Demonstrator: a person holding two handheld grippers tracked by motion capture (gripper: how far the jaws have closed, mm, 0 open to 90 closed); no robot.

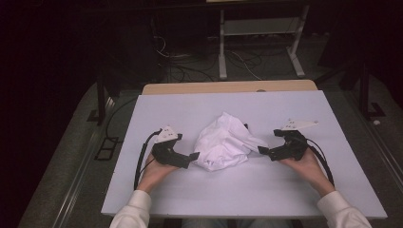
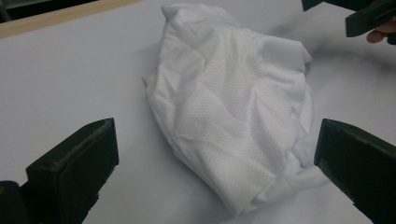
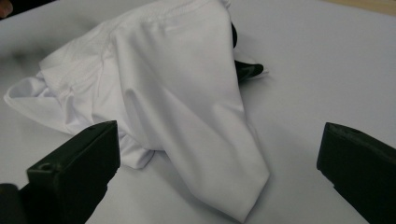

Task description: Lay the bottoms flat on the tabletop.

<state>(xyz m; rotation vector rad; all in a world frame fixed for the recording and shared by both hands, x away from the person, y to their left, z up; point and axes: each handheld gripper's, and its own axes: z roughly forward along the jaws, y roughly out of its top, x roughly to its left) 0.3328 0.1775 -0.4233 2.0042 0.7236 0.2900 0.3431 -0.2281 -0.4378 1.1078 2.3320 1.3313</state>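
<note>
A crumpled white garment (image 1: 223,141) lies in a heap at the middle of the pale table (image 1: 294,190). My left gripper (image 1: 194,156) rests just left of the heap, jaws open and pointing at it. In the left gripper view the garment (image 2: 233,116) sits between and beyond the open jaws, its fine dotted weave showing. My right gripper (image 1: 261,150) sits just right of the heap, open, aimed at a pointed flap. In the right gripper view the garment (image 3: 177,93) has a dark patch (image 3: 245,69) at its far side. Both grippers (image 2: 215,163) (image 3: 217,163) hold nothing.
The table's wooden far edge (image 1: 228,87) lies beyond the pale surface. Past it, on the dark floor, stand a white metal frame (image 1: 259,42) and loose cables (image 1: 190,71). A person's hands and white sleeves (image 1: 135,209) come in at the bottom.
</note>
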